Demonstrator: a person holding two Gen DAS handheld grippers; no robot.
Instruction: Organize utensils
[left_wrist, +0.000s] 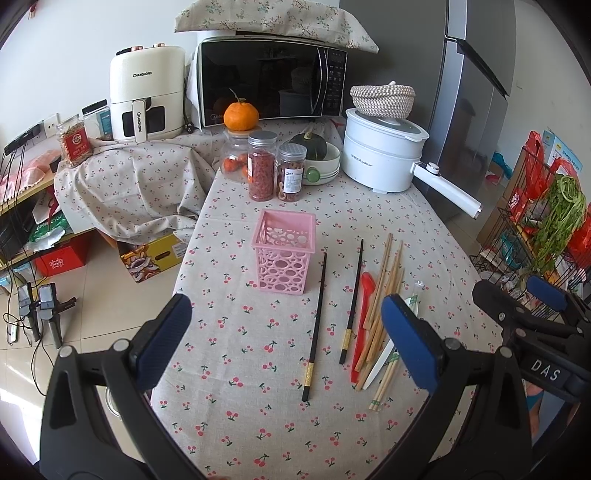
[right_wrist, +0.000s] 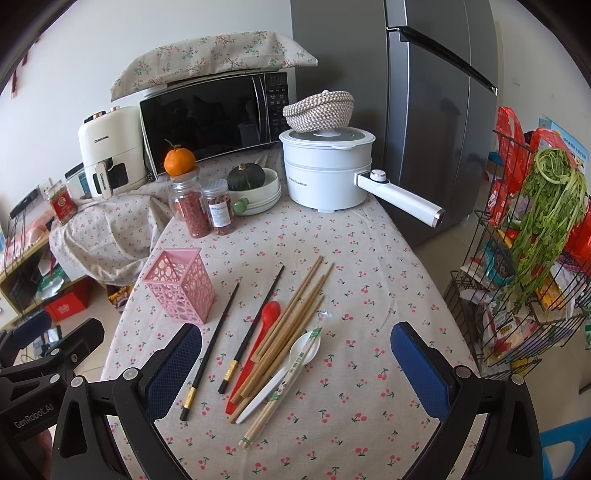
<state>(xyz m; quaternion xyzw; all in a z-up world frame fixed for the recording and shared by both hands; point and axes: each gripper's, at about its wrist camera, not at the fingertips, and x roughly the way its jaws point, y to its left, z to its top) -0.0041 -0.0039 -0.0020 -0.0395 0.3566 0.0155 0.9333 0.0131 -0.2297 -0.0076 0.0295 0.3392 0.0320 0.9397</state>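
Observation:
A pink perforated holder (left_wrist: 283, 255) (right_wrist: 181, 284) stands upright and empty on the cherry-print tablecloth. To its right lie two black chopsticks (left_wrist: 317, 325) (right_wrist: 210, 349), a red spoon (left_wrist: 364, 314) (right_wrist: 258, 345), several wooden chopsticks (left_wrist: 384, 299) (right_wrist: 295, 314), a white spoon (right_wrist: 291, 365) and a wrapped chopstick pair (left_wrist: 386, 384) (right_wrist: 280, 391). My left gripper (left_wrist: 288, 339) hovers open above the near table, straddling the black chopsticks. My right gripper (right_wrist: 295, 369) hovers open over the utensil pile, holding nothing; it also shows at the right edge of the left wrist view (left_wrist: 535, 306).
At the table's far end stand two jars (left_wrist: 275, 170), a mandarin on a jar (left_wrist: 241, 116), a bowl with a squash (left_wrist: 321, 162), a white electric pot (left_wrist: 384, 151) with a protruding handle, a microwave (left_wrist: 271, 85). A wire rack with greens (right_wrist: 535, 236) stands right.

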